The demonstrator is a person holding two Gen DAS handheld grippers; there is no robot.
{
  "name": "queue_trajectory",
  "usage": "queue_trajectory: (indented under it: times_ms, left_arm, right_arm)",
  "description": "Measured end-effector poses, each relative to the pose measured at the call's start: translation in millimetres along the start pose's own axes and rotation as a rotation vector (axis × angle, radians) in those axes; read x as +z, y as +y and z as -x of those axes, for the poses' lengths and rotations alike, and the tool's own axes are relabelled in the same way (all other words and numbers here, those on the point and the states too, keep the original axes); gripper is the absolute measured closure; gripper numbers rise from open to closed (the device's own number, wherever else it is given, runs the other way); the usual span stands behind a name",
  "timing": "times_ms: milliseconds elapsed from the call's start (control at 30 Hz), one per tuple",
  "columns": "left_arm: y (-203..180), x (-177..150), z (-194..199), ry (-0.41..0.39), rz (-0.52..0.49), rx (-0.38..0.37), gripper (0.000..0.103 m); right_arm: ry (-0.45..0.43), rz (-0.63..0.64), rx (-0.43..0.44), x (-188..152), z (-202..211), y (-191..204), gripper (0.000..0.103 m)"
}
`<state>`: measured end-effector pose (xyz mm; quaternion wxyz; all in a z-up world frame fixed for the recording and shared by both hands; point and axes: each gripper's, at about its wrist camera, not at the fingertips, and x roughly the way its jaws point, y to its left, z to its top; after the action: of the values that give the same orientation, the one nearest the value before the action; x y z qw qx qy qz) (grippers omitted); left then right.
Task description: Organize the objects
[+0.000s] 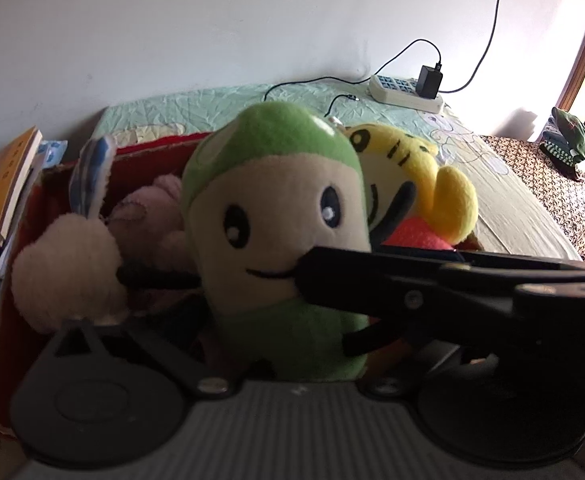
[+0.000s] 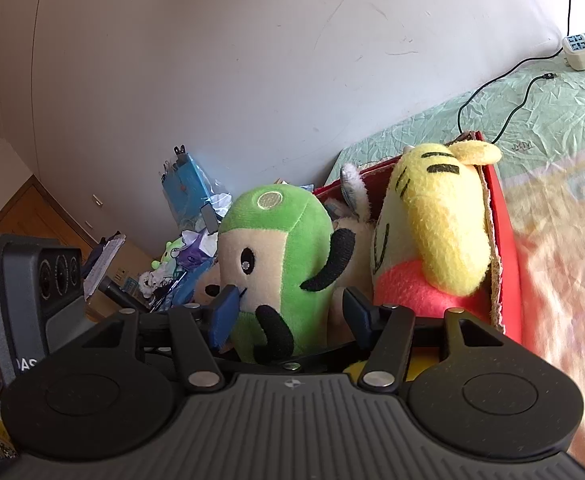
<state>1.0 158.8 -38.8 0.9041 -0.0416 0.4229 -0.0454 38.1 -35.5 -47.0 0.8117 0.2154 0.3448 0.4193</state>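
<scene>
The green plush (image 2: 276,264) stands upright in the red box (image 2: 508,248), face toward the left gripper (image 1: 196,300), whose jaws are open; the right gripper (image 2: 292,312) jaws straddle it, spread.

Daylight glares in from the doorway (image 1: 584,80) at right, foreground dim and soft, fisheye edges bent and vignetted.

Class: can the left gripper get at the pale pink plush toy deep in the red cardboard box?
Probably not: the green-and-cream plush toy stands in front of the pink one, blocking the left gripper's way.
</scene>
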Motion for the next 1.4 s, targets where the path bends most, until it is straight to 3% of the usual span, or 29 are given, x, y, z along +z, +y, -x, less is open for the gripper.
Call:
queue_trajectory:
  times_ms: [233, 567, 967, 1400]
  left_arm:
    - [25.5, -3.2, -13.0, 0.075, 0.137, -0.071, 0.000]
    - [23.4, -3.9, -16.3, 0.086, 0.133, -0.054, 0.000]
    - [24.4, -4.2, -23.2, 0.110, 0.142, -0.020, 0.000]
    - [17.7, 0.0, -28.9, 0.130, 0.134, 0.014, 0.000]
  right_arm:
    - [-0.002, 0.017, -0.006, -0.4, -1.7, 0.8, 0.040]
    - [0.002, -0.002, -0.004, -0.2, -2.8, -0.2, 0.040]
    - [-0.032, -0.063, -0.030, 1.4, 8.9, -3.5, 0.053]
    - [-0.031, -0.006, -0.046, -0.8, 7.0, -0.4, 0.051]
